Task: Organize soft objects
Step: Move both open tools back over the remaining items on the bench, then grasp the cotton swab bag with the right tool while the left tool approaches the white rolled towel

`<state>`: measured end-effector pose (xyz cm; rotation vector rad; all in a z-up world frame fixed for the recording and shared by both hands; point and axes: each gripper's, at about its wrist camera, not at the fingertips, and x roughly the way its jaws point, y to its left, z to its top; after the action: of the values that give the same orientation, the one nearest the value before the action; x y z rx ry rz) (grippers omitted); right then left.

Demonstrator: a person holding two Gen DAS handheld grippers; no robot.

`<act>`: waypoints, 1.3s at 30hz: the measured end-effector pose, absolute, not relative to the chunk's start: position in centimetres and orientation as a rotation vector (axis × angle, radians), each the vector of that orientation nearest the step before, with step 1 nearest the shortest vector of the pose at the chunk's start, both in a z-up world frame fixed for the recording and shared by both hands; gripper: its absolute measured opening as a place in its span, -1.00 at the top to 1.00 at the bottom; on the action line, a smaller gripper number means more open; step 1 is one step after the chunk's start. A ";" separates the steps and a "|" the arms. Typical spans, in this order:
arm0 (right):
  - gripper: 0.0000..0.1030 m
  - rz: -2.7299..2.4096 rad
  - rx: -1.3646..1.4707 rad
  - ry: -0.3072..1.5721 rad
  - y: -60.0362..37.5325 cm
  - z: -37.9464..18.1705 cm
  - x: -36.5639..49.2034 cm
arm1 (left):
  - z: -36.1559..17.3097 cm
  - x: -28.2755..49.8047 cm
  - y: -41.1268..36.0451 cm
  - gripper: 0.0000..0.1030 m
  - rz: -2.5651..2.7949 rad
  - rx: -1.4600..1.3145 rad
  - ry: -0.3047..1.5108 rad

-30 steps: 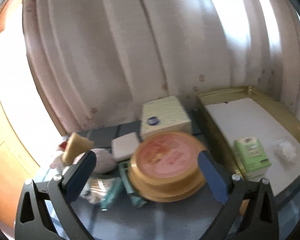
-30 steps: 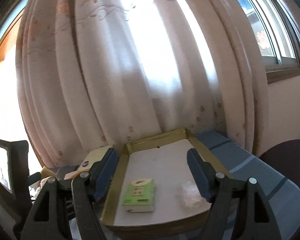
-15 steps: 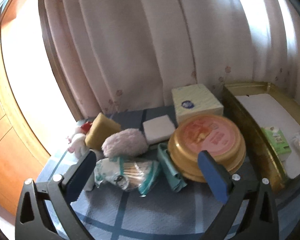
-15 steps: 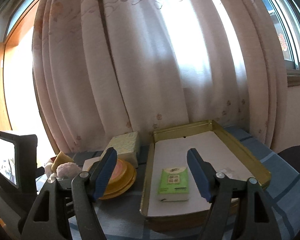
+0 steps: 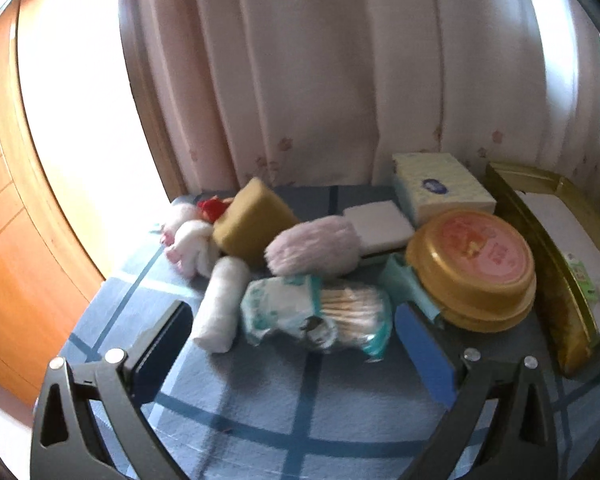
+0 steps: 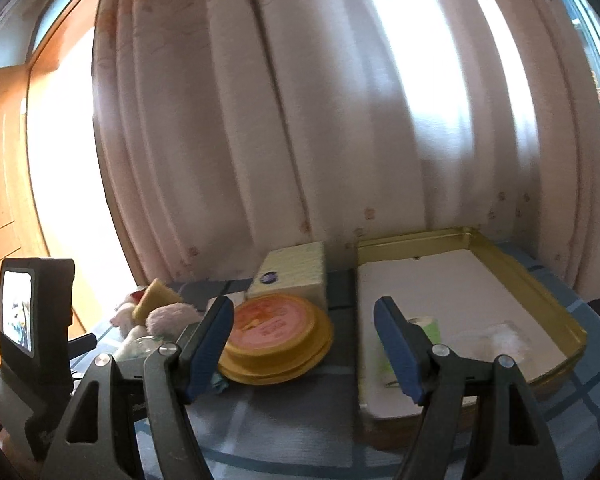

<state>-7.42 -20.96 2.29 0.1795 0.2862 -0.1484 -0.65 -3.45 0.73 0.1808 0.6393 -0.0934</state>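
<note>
Hovering over the blue checked worktop [image 5: 300, 412], the left tool [image 5: 296, 336] is sitting w/ fingers wide apart, nothing between them; the right tool [image 6: 304, 344] is likewise spread and empty, pointing more level toward the gold tray [image 6: 556, 316].

Nearest the left tool, a crinkly pack of cotton swabs [image 5: 332, 312] is lying just ahead, touching a white rolled cloth [image 5: 220, 304] on its left. Behind those, a pink fluffy pad [image 5: 312, 250] is resting against a yellow sponge [image 5: 252, 220], w/ a small white plush toy [image 5: 188, 244] beside it at the worktop edge. A white foam block [image 5: 380, 224] and a tissue box [image 5: 440, 188] are sitting further back, a round gold tin [image 5: 476, 260] to the right. The tray is holding a green tissue pack [image 6: 428, 328] and a clear bag [image 6: 496, 338] on its white liner; curtain [image 5: 320, 80] behind all.

Judging the step: approaching a soft item for pickup, prob. the rolled cloth or swab pack. To do it well: lower the left tool so both fingers are straddling one item only, squeezing mid-body, not a loose corner; keep clear of neighbours touching it, then lift straight before swinging toward the tray.
</note>
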 end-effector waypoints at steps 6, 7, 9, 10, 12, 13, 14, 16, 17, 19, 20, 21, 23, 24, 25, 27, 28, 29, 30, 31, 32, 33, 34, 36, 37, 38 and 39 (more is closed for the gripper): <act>-0.45 -0.097 0.150 0.312 -18.7 2.5 -6.6 | 0.6 -0.3 -0.6 -1.00 -0.087 0.126 0.672; -0.45 -0.084 0.150 0.321 -18.2 2.4 -6.4 | 0.6 -0.3 -0.2 -1.00 -0.086 0.120 0.675; -0.45 -0.072 0.149 0.329 -17.7 2.3 -6.0 | 0.5 -0.3 0.7 -1.00 -0.077 0.107 0.682; -0.45 -0.060 0.147 0.336 -17.3 2.1 -5.8 | 0.4 -0.2 1.1 -1.00 -0.074 0.104 0.684; -0.45 -0.051 0.140 0.346 -16.8 1.9 -5.5 | 0.3 -0.1 1.9 -1.00 -0.063 0.096 0.688; -0.45 -0.044 0.136 0.354 -16.5 1.8 -5.4 | 0.2 0.0 2.3 -1.00 -0.054 0.093 0.691; -0.45 -0.040 0.134 0.359 -16.2 1.6 -5.2 | 0.0 0.1 2.8 -1.00 -0.045 0.090 0.695; -0.45 -0.025 0.124 0.374 -15.6 1.3 -4.9 | -0.2 0.3 3.6 -0.99 -0.032 0.084 0.702; -0.45 -0.021 0.119 0.379 -15.4 1.2 -4.8 | -0.3 0.4 4.1 -0.99 -0.024 0.080 0.705; -0.45 -0.012 0.100 0.393 -14.9 0.8 -4.6 | -0.5 0.5 4.8 -1.00 -0.014 0.073 0.709; -0.45 -0.010 0.093 0.401 -14.7 0.7 -4.5 | -0.6 0.5 5.2 -1.00 -0.009 0.070 0.711; -0.45 -0.006 0.088 0.409 -14.5 0.5 -4.4 | -0.7 0.5 5.7 -1.00 -0.004 0.068 0.711; -0.45 0.009 0.089 0.435 -14.2 0.1 -3.9 | -0.8 0.6 6.7 -0.99 0.012 0.071 0.708; -0.44 0.023 0.091 0.450 -14.1 -0.2 -3.6 | -0.9 0.7 7.1 -1.00 0.022 0.073 0.708; -0.38 0.031 0.091 0.464 -13.9 -0.4 -3.3 | -1.0 0.7 7.7 -1.00 0.037 0.075 0.707; -0.17 0.056 0.091 0.495 -13.5 -0.8 -2.7 | -1.1 0.8 8.8 -1.00 0.072 0.074 0.704; -0.11 0.078 0.096 0.520 -13.3 -1.2 -2.2 | -1.0 0.8 9.2 -1.00 0.081 0.071 0.702; -0.11 0.092 0.107 0.542 -13.2 -1.4 -1.8 | -1.0 0.8 9.7 -0.99 0.091 0.067 0.701; -0.11 0.105 0.131 0.574 -13.2 -1.9 -1.2 | -1.0 0.9 9.9 -0.99 0.098 0.062 0.702; -0.11 0.110 0.143 0.588 -13.2 -2.2 -1.0 | -0.9 1.0 10.4 -0.99 0.107 0.056 0.702; -0.11 0.119 0.153 0.601 -13.0 -2.4 -0.7 | -0.9 1.1 10.7 -0.99 0.114 0.050 0.703; -0.11 0.133 0.157 0.610 -12.8 -2.5 -0.5 | -1.0 1.2 10.9 -0.99 0.119 0.046 0.703; -0.11 0.152 0.151 0.616 -12.4 -2.6 -0.3 | -1.0 1.3 11.3 -0.99 0.125 0.042 0.704; -0.11 0.165 0.102 0.603 -11.3 -2.2 0.2 | -1.0 1.4 11.8 -0.99 0.136 0.038 0.708; -0.11 0.170 0.055 0.596 -10.5 -1.9 0.6 | -1.1 1.5 11.9 -0.99 0.139 0.036 0.710; -0.11 0.177 0.004 0.591 -9.8 -1.6 1.0 | -1.1 1.6 12.1 -0.99 0.140 0.034 0.712; -0.11 0.183 -0.033 0.587 -9.2 -1.4 1.4 | -1.1 1.6 12.2 -0.99 0.140 0.034 0.715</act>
<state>1.40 -9.19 -1.39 -0.0333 0.5868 0.1828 1.62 12.20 -1.06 0.0341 0.7150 0.1403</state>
